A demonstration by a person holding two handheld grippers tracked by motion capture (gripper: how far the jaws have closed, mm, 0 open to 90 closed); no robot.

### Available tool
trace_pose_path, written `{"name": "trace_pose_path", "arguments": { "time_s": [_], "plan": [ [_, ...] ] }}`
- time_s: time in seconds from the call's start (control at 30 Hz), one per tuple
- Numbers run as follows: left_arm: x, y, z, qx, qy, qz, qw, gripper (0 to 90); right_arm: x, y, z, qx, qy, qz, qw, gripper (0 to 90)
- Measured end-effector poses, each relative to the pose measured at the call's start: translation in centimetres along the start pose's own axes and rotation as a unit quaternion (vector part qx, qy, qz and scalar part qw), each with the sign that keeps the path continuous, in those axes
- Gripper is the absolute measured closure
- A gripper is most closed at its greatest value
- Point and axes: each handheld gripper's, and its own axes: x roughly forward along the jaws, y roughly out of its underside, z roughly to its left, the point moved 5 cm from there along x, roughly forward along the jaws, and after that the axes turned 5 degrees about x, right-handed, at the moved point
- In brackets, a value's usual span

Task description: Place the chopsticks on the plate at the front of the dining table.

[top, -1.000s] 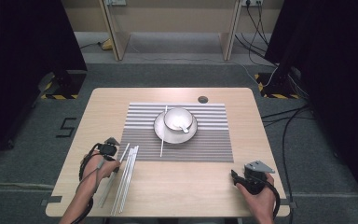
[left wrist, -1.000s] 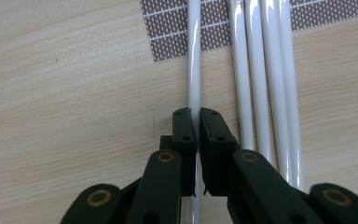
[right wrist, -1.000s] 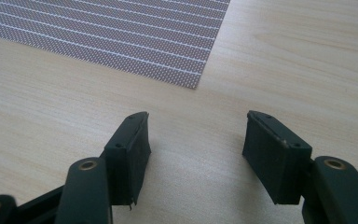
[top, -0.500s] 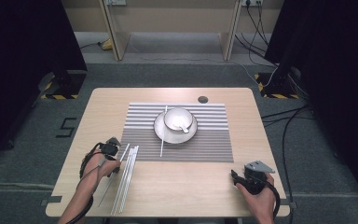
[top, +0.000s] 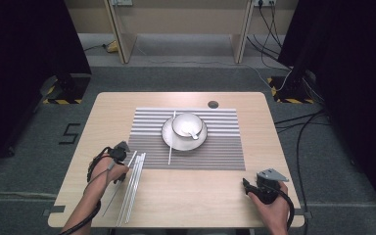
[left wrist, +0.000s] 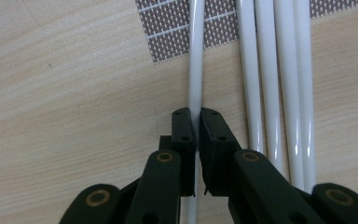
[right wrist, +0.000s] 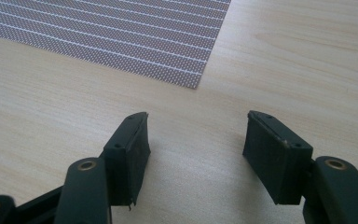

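Several long white sticks [top: 133, 183] lie side by side on the wooden table [top: 196, 196], their far ends at the corner of the striped grey placemat [top: 215, 147]. My left gripper [top: 119, 152] is shut on the leftmost stick [left wrist: 196, 70], which runs between its jaws; three more sticks [left wrist: 270, 74] lie just to the right. A white bowl [top: 186, 124] with a spoon sits on a white plate [top: 172, 141] on the mat, with one more stick [top: 170, 142] lying along the plate's left side. My right gripper [right wrist: 196, 140] rests open over bare wood near the table's front right.
A small dark round hole [top: 213, 104] sits near the table's far edge. The mat's near right corner [right wrist: 193, 84] lies just ahead of the right gripper. Cables and dark stands flank the table on the floor.
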Motion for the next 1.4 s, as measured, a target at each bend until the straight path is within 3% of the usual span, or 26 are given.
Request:
{"name": "trace_pose_path", "arguments": {
  "time_s": [0.2, 0.4, 0.73, 1.4],
  "plan": [
    [0.0, 0.2, 0.5, -0.008, 0.023, -0.013, 0.9996, 84.8, 0.0, 0.0, 0.0, -0.001, 0.000, 0.000, 1.0000, 40.3],
    [-0.3, 0.4, 0.5, -0.015, 0.031, -0.038, 0.9987, 84.8, 0.0, 0.0, 0.0, 0.001, 0.001, 0.000, 1.0000, 40.3],
    [-2.2, -0.3, 0.4, -0.012, 0.021, -0.055, 0.9982, 84.8, 0.0, 0.0, 0.0, 0.000, 0.000, 0.000, 1.0000, 40.4],
    [-3.2, -2.1, -0.2, -0.019, 0.029, -0.091, 0.9953, 84.7, 0.0, 0.0, 0.0, 0.000, 0.001, -0.001, 1.0000, 40.4]
  ]
}}
